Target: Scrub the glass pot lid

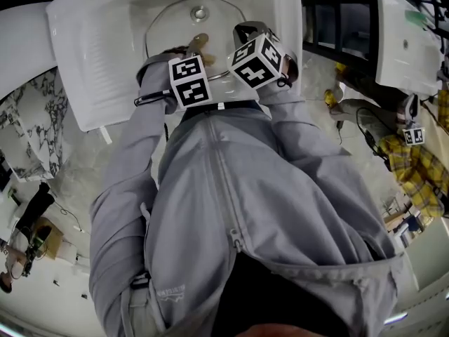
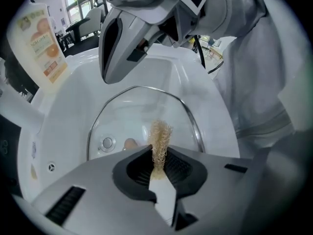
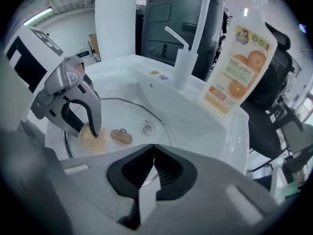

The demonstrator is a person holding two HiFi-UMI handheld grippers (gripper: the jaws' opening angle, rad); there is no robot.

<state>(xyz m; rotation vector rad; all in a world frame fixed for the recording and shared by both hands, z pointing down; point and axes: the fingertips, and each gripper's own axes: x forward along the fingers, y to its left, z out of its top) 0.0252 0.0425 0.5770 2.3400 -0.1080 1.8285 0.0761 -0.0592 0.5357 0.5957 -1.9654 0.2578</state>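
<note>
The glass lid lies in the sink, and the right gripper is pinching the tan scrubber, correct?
No: the left gripper pinches the tan scrubber, as the left gripper view shows; the right gripper is shut on nothing. The glass lid does lie in the sink.

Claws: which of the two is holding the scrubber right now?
The left claw: a tan fibrous scrubber is pinched between its pads, over the glass lid. The right claw is shut with nothing visible in it.
</note>
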